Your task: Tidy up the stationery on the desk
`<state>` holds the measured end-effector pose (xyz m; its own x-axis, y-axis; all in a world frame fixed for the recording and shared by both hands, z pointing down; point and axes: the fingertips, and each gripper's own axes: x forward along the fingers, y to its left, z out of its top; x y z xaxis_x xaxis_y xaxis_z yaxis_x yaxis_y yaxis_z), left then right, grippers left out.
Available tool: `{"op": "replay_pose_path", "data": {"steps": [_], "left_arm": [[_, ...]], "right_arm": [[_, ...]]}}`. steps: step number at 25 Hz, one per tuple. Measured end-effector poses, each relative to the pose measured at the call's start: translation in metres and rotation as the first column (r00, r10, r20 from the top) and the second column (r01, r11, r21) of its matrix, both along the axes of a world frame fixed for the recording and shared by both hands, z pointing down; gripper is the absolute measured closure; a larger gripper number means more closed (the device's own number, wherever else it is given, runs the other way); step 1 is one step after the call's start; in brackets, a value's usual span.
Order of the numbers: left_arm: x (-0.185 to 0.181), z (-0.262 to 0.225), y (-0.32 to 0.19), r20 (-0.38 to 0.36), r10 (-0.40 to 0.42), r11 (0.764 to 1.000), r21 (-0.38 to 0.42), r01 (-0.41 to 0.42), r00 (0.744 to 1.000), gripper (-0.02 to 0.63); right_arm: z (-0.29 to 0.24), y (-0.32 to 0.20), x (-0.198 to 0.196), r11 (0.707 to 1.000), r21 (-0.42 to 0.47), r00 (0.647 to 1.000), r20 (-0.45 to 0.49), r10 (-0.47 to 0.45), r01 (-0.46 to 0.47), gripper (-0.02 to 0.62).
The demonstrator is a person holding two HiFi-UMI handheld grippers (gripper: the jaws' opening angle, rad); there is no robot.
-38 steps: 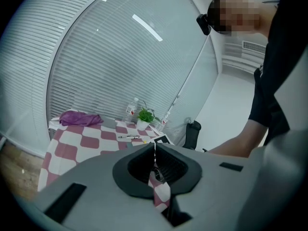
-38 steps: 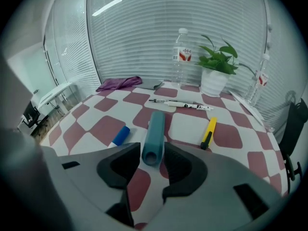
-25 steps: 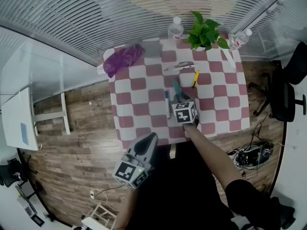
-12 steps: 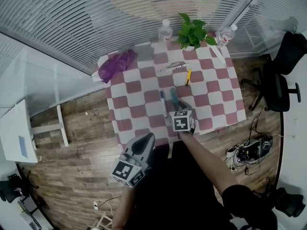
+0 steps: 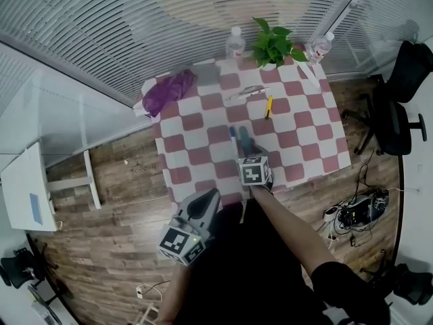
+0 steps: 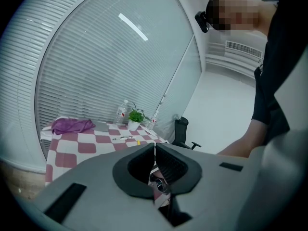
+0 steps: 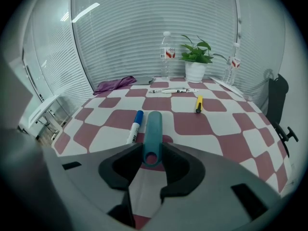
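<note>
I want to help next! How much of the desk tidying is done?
Nothing looks put away yet. The right tool grips a teal tube. Still lying loose: the blue-capped marker beside it, the yellow pen and the white pen farther back. The left tool is shut and empty.

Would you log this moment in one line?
left gripper: shut, empty | right gripper: shut on teal tube | blue marker: beside tube
</note>
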<state>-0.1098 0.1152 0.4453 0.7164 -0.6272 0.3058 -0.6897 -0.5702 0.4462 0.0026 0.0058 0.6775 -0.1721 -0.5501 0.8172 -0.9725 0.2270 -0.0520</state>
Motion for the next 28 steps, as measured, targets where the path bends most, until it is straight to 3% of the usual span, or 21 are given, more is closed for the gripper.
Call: {"op": "replay_pose_path", "data": {"steps": [21,28], "left_arm": [[0.004,0.002,-0.005,-0.011,-0.007,1.0,-0.001,0.007,1.0,0.572],[0.017,0.0,-0.008,-0.016,0.006,1.0,0.005,-0.006,1.0,0.572]], "right_arm": [[0.002,0.01,-0.006,1.0,-0.023,0.996,0.083,-0.01,0.012,0.446],[-0.008,0.01,0.007,0.999,-0.006,0.997,0.064,-0.032,0.032,0.448]]}}
